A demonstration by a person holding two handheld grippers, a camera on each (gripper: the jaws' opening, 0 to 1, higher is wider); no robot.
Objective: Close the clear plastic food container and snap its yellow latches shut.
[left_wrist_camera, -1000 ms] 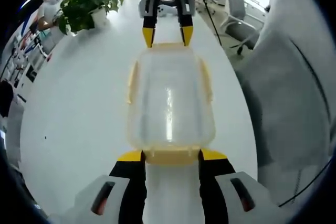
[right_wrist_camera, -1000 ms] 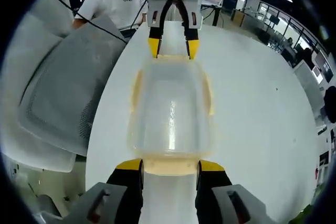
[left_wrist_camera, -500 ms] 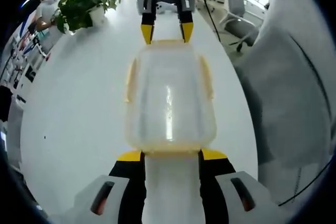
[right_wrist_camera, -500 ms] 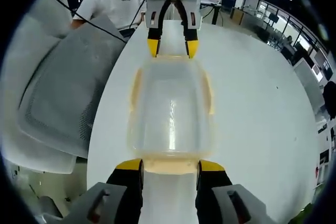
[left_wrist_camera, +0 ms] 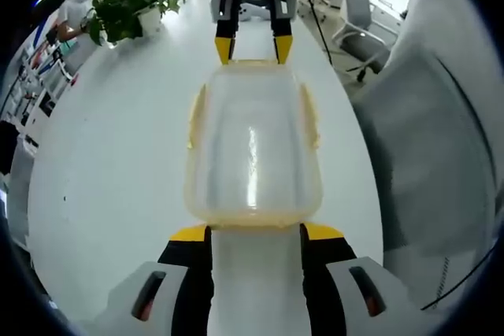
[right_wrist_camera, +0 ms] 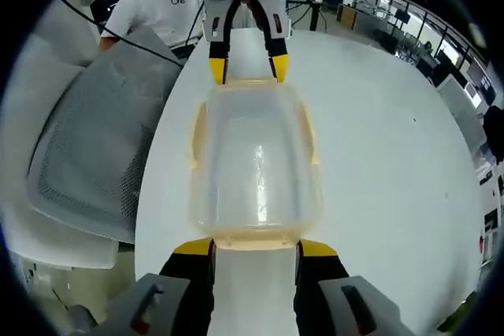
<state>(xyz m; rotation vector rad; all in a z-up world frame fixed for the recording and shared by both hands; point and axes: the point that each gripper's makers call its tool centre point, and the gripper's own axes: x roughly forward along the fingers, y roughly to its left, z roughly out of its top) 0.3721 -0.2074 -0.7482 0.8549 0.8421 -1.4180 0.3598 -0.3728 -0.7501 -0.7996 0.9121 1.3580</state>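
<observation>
The left gripper (left_wrist_camera: 256,231) and the right gripper (right_wrist_camera: 254,246) face each other head-on, level and in line. Each has its yellow-tipped black jaws spread wide apart, nothing pinched between them. In each gripper's view the other sits at the far end, jaws pointing back toward the camera, likewise parted.

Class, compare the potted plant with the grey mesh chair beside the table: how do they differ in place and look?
The potted plant stands on the white table; the mesh chair sits off its edge. The plant is green and leafy; the chair is grey netting. Both are apart from the food container.
</observation>
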